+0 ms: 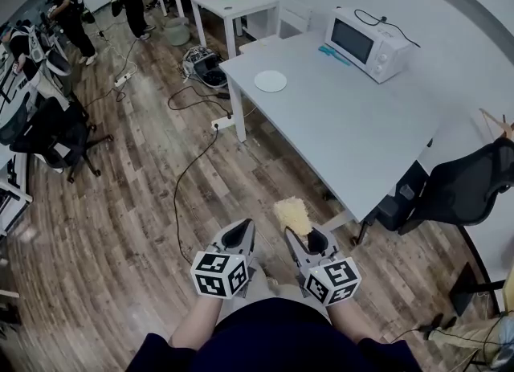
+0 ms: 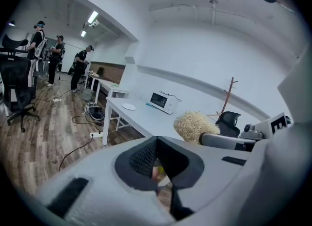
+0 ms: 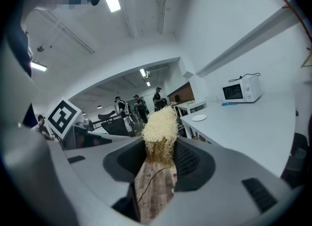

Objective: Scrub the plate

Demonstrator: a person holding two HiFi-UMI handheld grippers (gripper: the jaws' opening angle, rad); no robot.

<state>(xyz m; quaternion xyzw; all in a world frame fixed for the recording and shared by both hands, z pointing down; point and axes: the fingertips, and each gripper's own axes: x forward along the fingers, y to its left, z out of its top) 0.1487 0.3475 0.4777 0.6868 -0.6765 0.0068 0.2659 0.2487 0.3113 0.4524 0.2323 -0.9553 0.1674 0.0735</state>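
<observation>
Across the floor (image 1: 120,202), the plate (image 1: 271,81) waits on the white table (image 1: 345,121), well away; right gripper (image 1: 313,240) clamps a scrubber (image 1: 291,215), left gripper (image 1: 238,235) closed empty, so walking over probably comes first.

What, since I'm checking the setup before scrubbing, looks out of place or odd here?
Nothing is spilled or broken. The plate lies on the white table far ahead, while the right claw grips the fibrous scrubber well short of it. Loose cables trail across the wood floor near the table.
</observation>
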